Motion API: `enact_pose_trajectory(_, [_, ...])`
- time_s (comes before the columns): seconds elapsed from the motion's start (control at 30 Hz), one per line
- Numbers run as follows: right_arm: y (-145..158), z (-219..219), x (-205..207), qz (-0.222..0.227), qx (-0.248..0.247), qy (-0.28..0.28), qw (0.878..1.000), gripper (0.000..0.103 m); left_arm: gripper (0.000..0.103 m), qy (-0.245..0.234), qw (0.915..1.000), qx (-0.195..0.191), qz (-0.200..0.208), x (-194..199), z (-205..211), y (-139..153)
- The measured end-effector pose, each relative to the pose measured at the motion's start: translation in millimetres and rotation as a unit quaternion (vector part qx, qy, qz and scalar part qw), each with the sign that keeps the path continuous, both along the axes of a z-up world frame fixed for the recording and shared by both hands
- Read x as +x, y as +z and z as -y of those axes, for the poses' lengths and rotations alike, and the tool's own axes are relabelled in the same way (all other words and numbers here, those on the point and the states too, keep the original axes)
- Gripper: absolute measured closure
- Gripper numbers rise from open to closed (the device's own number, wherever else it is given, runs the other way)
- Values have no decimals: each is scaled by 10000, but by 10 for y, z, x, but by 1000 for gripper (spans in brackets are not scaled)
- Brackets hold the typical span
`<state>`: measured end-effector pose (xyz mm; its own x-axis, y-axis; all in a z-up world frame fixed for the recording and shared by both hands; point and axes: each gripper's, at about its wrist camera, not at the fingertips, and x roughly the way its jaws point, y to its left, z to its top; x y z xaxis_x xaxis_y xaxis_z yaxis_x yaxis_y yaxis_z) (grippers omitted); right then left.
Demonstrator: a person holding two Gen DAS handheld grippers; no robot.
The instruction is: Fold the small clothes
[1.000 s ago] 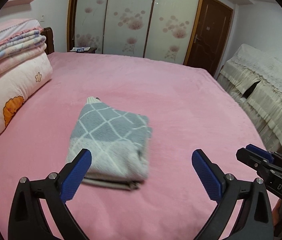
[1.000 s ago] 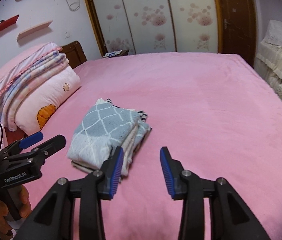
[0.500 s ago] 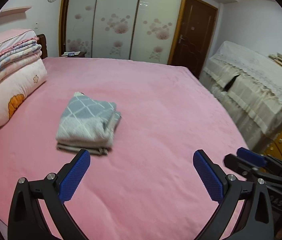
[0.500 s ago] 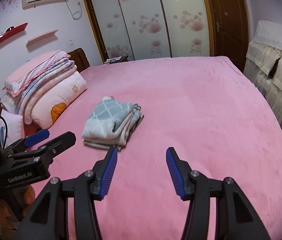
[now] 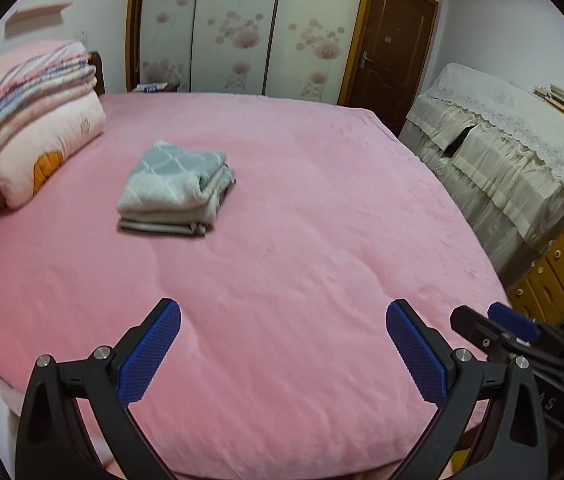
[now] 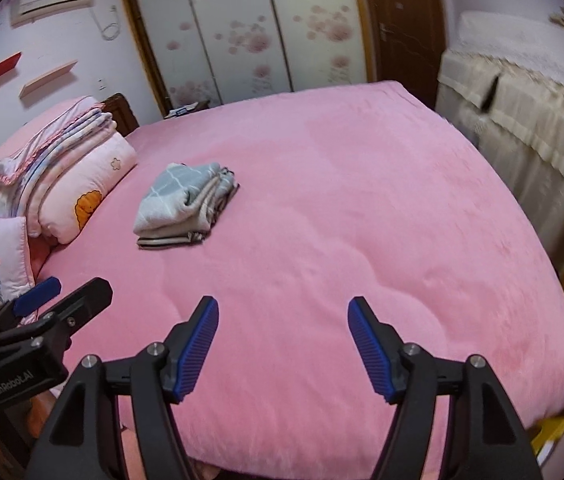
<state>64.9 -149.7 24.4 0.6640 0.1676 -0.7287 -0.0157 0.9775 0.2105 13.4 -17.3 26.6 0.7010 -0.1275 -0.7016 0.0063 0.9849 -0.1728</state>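
Note:
A small stack of folded clothes (image 5: 176, 190), topped by a grey piece with a white diamond pattern, lies on the pink bed (image 5: 301, 240) toward its left side; it shows again as the folded stack (image 6: 186, 204) in the right wrist view. My left gripper (image 5: 282, 344) hangs open near the bed's front edge, well back from the stack, with nothing between its blue pads. My right gripper (image 6: 282, 344) is beside it, its jaws opening, also empty. Each gripper appears at the edge of the other's view.
Folded quilts and a pink pillow (image 5: 42, 148) are piled at the bed's left. A cloth-covered cabinet (image 5: 513, 148) and yellow drawers (image 5: 557, 284) stand to the right. Wardrobe doors (image 5: 266, 28) and a brown door (image 5: 389, 52) line the far wall.
Both grippers have pulled back from the folded stack toward the bed's front edge, so the stack looks smaller and farther. The right gripper's jaws have spread wider.

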Motion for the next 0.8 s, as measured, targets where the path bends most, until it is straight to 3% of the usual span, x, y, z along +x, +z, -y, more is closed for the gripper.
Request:
enact_pose_trajectory(0.17, [-1,56,-214,71,166,-103,9998,31,1,26,10000,75,-14,-181,64,-46])
enact_pose_trajectory(0.33, [38,49,-305,163,-5,-133,9998,30,1,15,9998,191,-8,-324,134,-62])
enact_pose_trajectory(0.8, [-32,81,-431,189,-137,-257,9994,30,1,26,9996,225,-192,-378,161,-124])
